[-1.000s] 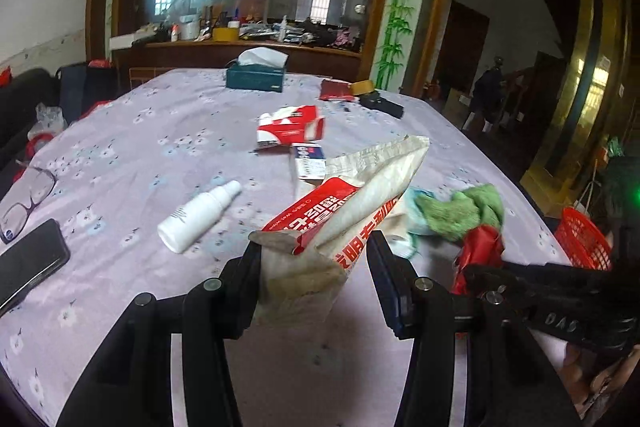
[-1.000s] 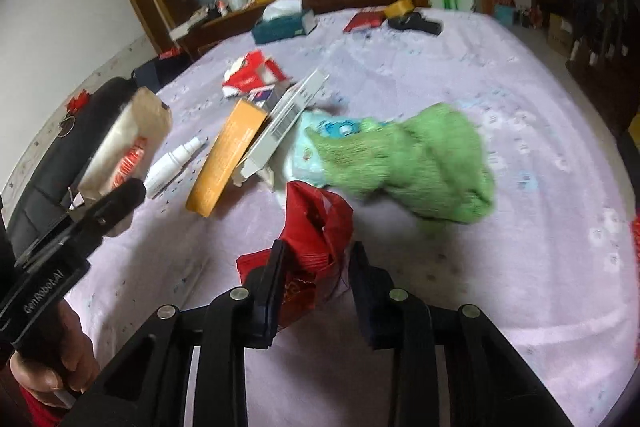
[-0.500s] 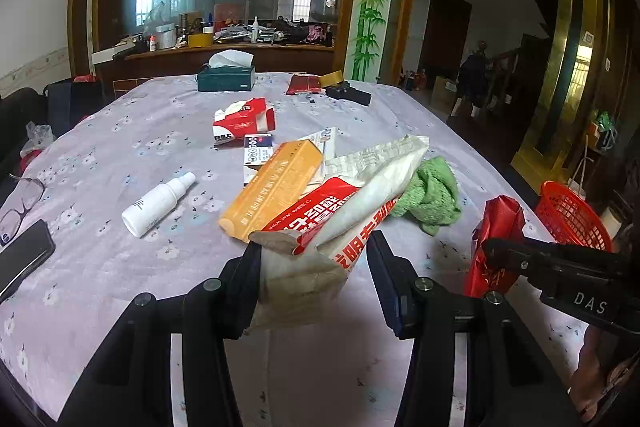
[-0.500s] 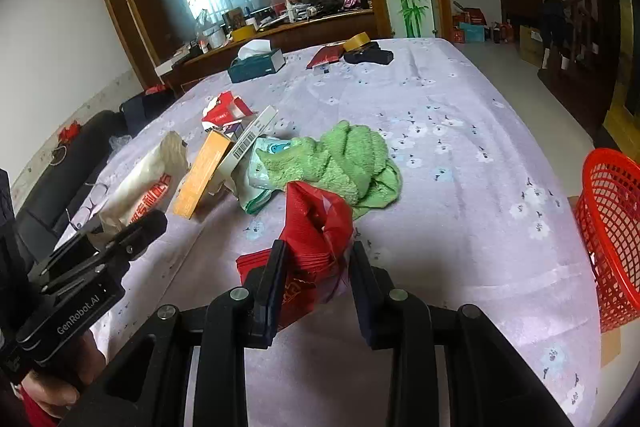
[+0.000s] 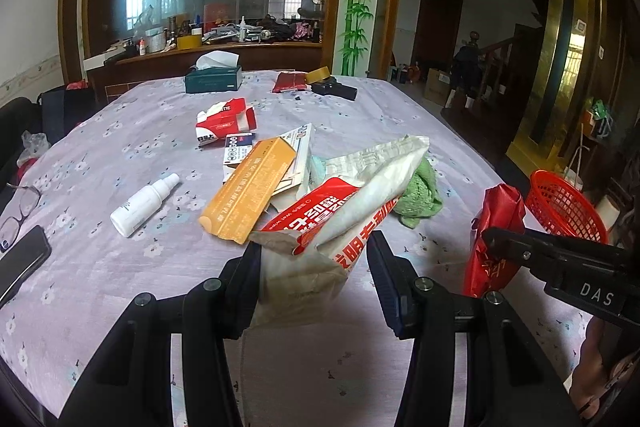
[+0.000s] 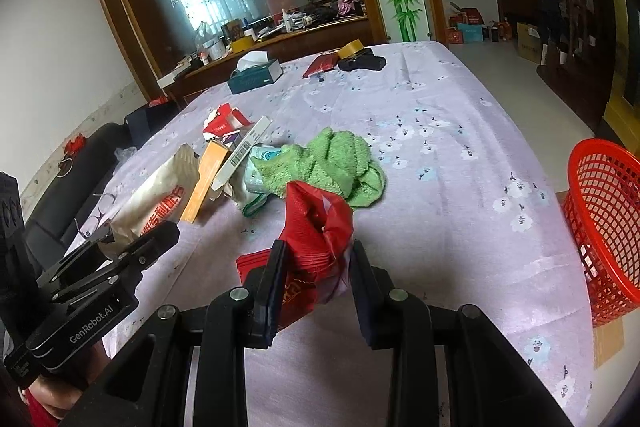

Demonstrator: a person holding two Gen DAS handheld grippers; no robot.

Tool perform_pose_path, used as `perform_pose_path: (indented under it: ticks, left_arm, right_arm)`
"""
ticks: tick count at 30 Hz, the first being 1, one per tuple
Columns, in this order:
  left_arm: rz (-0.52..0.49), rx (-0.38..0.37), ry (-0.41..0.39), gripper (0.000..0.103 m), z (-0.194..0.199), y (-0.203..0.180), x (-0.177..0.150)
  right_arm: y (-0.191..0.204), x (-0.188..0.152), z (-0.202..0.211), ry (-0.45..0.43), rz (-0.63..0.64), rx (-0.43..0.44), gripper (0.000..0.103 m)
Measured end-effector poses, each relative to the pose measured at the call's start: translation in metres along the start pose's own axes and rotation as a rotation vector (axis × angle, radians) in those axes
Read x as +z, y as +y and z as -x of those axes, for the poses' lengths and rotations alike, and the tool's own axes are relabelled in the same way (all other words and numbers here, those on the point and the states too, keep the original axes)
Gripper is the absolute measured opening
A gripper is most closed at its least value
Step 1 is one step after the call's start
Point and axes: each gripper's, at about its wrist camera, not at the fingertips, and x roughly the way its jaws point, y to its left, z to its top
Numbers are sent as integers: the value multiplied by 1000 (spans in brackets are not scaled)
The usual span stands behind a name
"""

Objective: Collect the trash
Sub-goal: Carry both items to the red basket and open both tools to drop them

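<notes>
My left gripper (image 5: pixel 314 279) is shut on a white and red wet-wipes pack (image 5: pixel 340 211), held above the near part of the table; it also shows in the right wrist view (image 6: pixel 156 195). My right gripper (image 6: pixel 314 275) is shut on a crumpled red wrapper (image 6: pixel 316 223), also seen in the left wrist view (image 5: pixel 496 231). A red mesh basket (image 6: pixel 604 223) stands off the table's right edge, right of the right gripper. An orange box (image 5: pixel 250 195), a flat white box (image 6: pixel 244 151) and a red and white carton (image 5: pixel 226 123) lie mid-table.
A green cloth (image 6: pixel 340 163), a white spray bottle (image 5: pixel 142 203), glasses (image 5: pixel 18 211) and a phone (image 5: pixel 20 263) lie on the lilac tablecloth (image 6: pixel 440 147). A tissue box (image 5: pixel 214 79), tape roll (image 6: pixel 351 47) and black case (image 5: pixel 334 89) sit at the far end.
Both grippers have pulled back from the pile with their loads. The right gripper has swung right, bringing the red basket into view.
</notes>
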Motion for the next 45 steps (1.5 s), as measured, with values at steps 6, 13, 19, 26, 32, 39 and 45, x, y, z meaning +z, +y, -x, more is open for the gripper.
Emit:
perform_pose_path:
  ticks: [6, 13, 19, 26, 32, 39, 45]
  left_arm:
    - [-21, -9, 5, 49, -3, -12, 3]
    - [-70, -73, 12, 49, -8, -47, 13]
    - [-108, -190, 32, 49, -15, -94, 28]
    - [-168, -313, 61, 49, -31, -166, 43]
    - [-206, -411, 108, 50, -49, -228, 52]
    - [-203, -482, 156, 50, -76, -281, 58]
    - [-169, -505, 186, 56, -102, -308, 56]
  right_arm:
    - [-7, 0, 5, -11, -15, 2, 33]
    - [-38, 2, 28, -58, -72, -39, 33]
    - [-85, 9, 64, -129, -157, -112, 33]
    - [-150, 13, 108, -211, -275, -210, 34]
    - [-200, 15, 132, -241, -352, -292, 34]
    - [-240, 19, 141, -231, -384, -356, 35]
    - [-268, 20, 134, -188, -399, -385, 41]
